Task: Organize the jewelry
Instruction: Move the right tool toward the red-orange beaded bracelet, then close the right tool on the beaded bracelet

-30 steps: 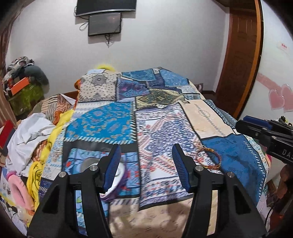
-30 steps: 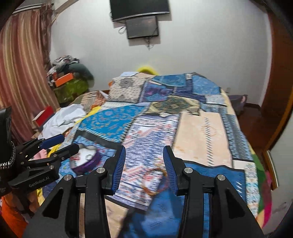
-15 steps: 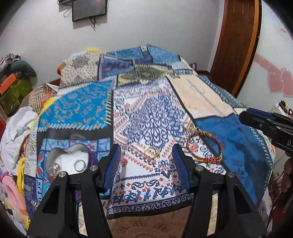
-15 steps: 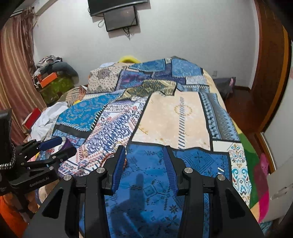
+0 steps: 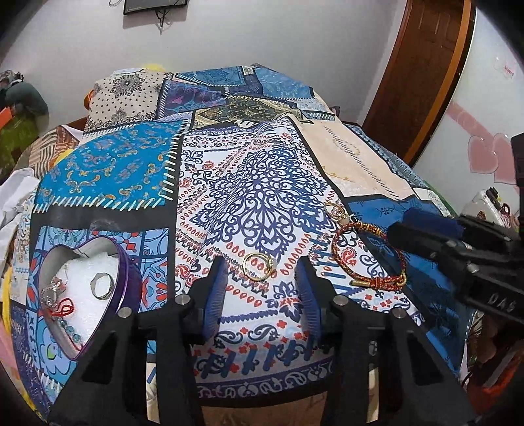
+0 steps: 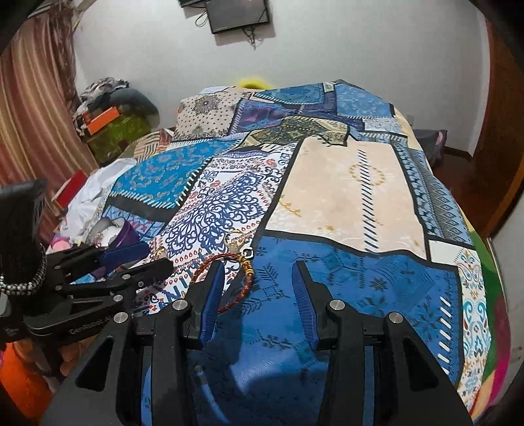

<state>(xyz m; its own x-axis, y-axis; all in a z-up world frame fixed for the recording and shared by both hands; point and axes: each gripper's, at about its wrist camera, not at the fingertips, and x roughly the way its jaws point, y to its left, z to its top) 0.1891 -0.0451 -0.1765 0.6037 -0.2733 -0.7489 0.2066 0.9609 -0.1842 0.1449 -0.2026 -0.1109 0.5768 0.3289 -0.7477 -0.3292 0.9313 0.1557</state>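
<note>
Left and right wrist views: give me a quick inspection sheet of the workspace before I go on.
Surface: patchwork bedspread, lumpy, covering the bed.
Job's things: heart-shaped box open at left, a ring and other pieces inside; gold ring loose on the cloth; red cord bracelet loose to its right; small gold piece beyond the bracelet.
Clutter: heap of clothes at the bed's left edge.
Grippers: left gripper open, gold ring just ahead between its fingers; right gripper open, holding nothing.
Cables: wires hanging under the wall screen.
Surroundings: striped curtain, wooden door.
</note>
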